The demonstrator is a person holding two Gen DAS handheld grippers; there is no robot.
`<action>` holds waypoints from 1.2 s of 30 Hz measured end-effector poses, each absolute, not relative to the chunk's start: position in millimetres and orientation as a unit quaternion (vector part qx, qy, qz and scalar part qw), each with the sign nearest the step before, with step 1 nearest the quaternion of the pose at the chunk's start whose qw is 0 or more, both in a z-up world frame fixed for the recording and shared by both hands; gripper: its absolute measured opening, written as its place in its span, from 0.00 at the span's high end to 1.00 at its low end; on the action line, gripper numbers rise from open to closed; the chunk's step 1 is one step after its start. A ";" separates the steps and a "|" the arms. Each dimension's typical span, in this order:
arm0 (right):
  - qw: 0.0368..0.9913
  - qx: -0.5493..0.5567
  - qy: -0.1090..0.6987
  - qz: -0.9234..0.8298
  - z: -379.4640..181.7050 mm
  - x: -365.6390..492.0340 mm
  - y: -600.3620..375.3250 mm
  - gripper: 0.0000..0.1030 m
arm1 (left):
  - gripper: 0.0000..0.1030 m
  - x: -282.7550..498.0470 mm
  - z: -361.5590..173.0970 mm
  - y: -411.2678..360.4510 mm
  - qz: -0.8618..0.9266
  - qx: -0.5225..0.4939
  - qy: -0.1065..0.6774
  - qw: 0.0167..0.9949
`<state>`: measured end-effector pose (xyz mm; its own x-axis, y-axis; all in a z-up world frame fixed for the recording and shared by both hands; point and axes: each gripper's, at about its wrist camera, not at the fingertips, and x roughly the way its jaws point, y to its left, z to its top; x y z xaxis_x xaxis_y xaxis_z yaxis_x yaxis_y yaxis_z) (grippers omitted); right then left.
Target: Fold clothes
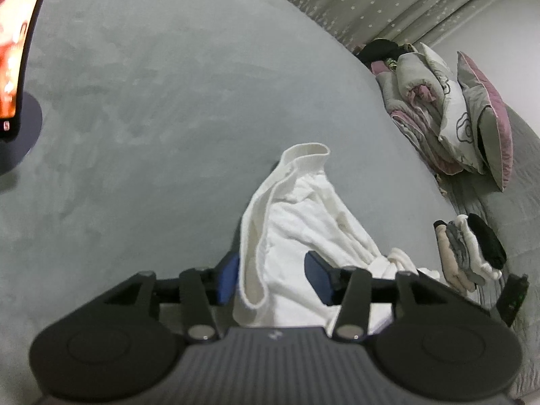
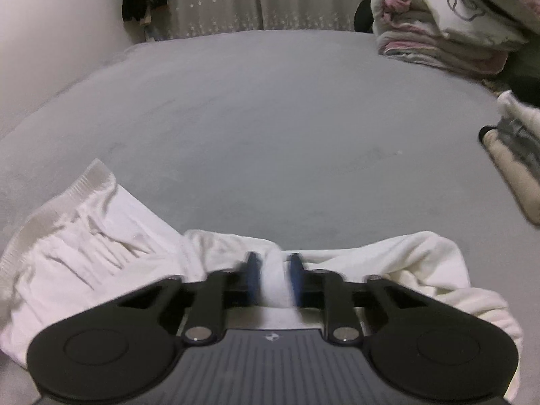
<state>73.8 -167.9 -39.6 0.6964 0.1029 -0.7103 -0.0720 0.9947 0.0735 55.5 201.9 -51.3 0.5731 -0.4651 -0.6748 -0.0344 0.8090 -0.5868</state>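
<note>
So the white garment (image 1: 297,236) is sprawled on the grey bedspread (image 1: 152,101), on the near side, well away from the quilt-and-pillow pile (image 1: 449,108) at the far corner. The right gripper (image 2: 272,278) is pinched tight on a bunched ridge of the white cloth. The left gripper (image 1: 275,278) has its jaws apart, cloth lying between the blue pads but nothing pressing on it.

What I'd worry about: the right one has grabbed a thick wad, probably several layers, so lifting could drag the whole thing into a lump instead of a clean fold. And with the left side let go, that half can slump or twist.

The fabric looks soft and knit, with a ribbed band (image 1: 303,155) at the end and loose pleats. The bedspread looks velvety and might cling. There's a small stack of folded pieces (image 1: 469,249) beside the garment, toward the quilt pile's side.
</note>
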 end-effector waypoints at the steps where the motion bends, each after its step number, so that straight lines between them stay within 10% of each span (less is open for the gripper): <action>1: 0.922 0.025 0.385 0.046 -36.9 73.5 -168.5 0.91 | 0.55 53.7 -47.9 201.0 -0.127 -0.278 0.443 0.843; 19: 0.966 0.001 0.247 0.076 68.3 -29.0 -161.7 0.92 | 0.52 14.6 -23.9 187.1 -0.178 -0.258 0.419 0.852; 36: 0.939 0.013 0.330 0.097 13.3 -123.9 -173.7 0.92 | 0.52 11.1 -35.6 190.5 -0.179 -0.251 0.442 0.843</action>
